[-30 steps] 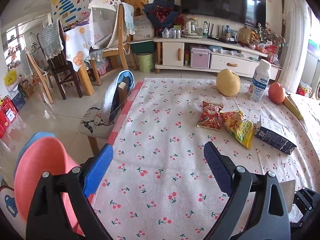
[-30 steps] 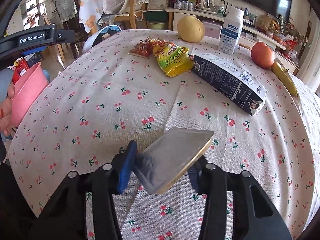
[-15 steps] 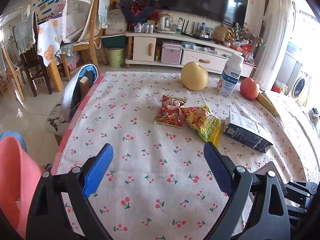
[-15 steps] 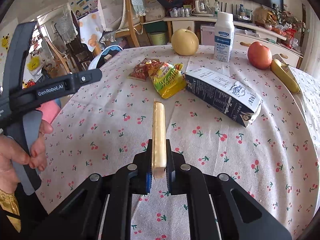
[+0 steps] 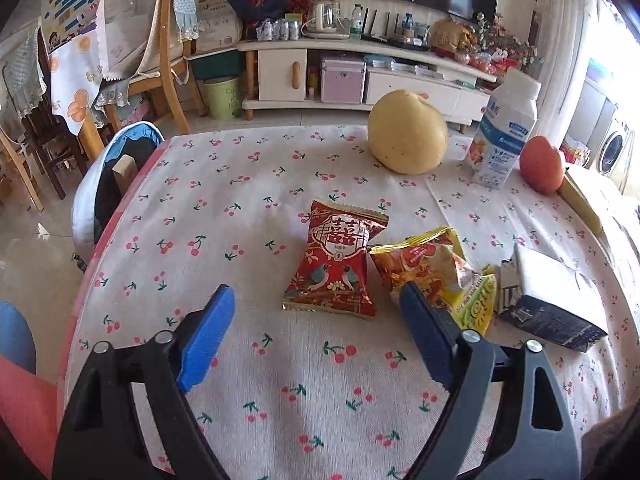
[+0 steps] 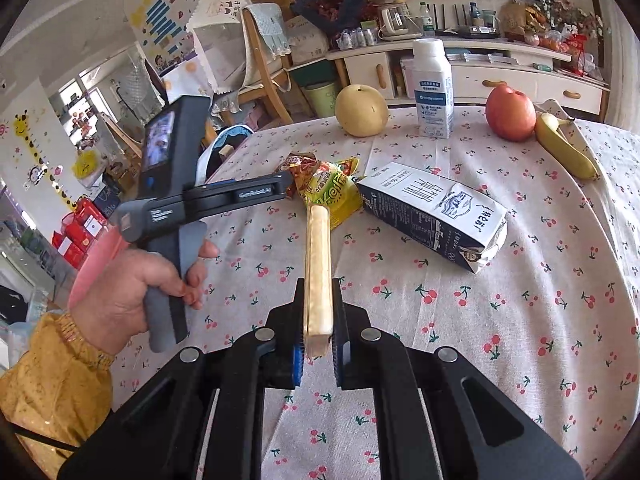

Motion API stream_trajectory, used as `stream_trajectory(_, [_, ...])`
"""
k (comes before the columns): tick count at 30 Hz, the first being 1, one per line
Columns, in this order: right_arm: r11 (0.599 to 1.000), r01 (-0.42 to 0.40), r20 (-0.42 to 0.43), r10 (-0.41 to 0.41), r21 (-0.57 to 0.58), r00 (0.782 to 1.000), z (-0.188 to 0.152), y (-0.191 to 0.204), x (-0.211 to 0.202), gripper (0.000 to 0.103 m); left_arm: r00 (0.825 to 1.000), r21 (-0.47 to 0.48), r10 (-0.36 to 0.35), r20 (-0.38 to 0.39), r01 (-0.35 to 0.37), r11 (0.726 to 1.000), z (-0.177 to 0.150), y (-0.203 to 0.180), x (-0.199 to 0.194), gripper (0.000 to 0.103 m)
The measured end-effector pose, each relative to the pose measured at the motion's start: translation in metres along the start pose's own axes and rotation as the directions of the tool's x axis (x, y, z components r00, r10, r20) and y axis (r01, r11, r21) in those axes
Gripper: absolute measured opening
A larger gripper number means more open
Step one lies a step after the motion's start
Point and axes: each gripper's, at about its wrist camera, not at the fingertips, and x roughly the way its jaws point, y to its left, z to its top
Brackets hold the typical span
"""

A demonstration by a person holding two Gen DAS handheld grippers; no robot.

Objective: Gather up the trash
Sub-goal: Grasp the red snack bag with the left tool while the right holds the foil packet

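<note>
The left tongs (image 5: pixel 312 316) stand wide apart above the cherry-print cloth of the counter (image 5: pixel 240 208), with the red foil snack packet (image 5: pixel 336 268) lying flat just ahead, between the two blue pads. The crumpled yellow snack wrapper (image 5: pixel 440 272) touches that packet's right edge and sits partly behind the right pad, so a straight close could catch both, or shove the yellow one aside. The dark blue and white milk carton (image 5: pixel 548 300) lies on its side further right.

The right tongs (image 6: pixel 318 344) are clamped on a flat pale-yellow slab (image 6: pixel 318 264), held edge-up and sticking forward over the counter. The grip is only at its near end; I judge a quick swing could let it pivot or slip out.

The packet lies thin and flat, so the pads may slide over the foil or pinch the cloth. The pear, bottle, apple and banana well beyond are not trash.
</note>
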Motion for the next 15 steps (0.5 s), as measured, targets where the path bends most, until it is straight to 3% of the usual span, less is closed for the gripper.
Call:
stream_trajectory(4, [0.999, -0.015, -0.002, 0.015, 0.036, 1.0, 0.003, -0.009, -0.002, 0.012, 1.0, 0.023, 0.02, -0.019, -0.02, 1.0, 0.007, -0.004, 0.017, 0.076])
stream_trajectory(11, [0.999, -0.023, -0.008, 0.023, 0.042, 1.0, 0.003, -0.011, -0.003, 0.012, 1.0, 0.04, 0.01, -0.023, -0.009, 0.999, 0.015, -0.011, 0.025, 0.045])
stream_trajectory(15, [0.998, -0.033, -0.019, 0.034, 0.05, 0.999, 0.002, -0.01, -0.001, 0.012, 1.0, 0.035, 0.024, -0.018, -0.023, 0.999, 0.009, -0.016, 0.018, 0.042])
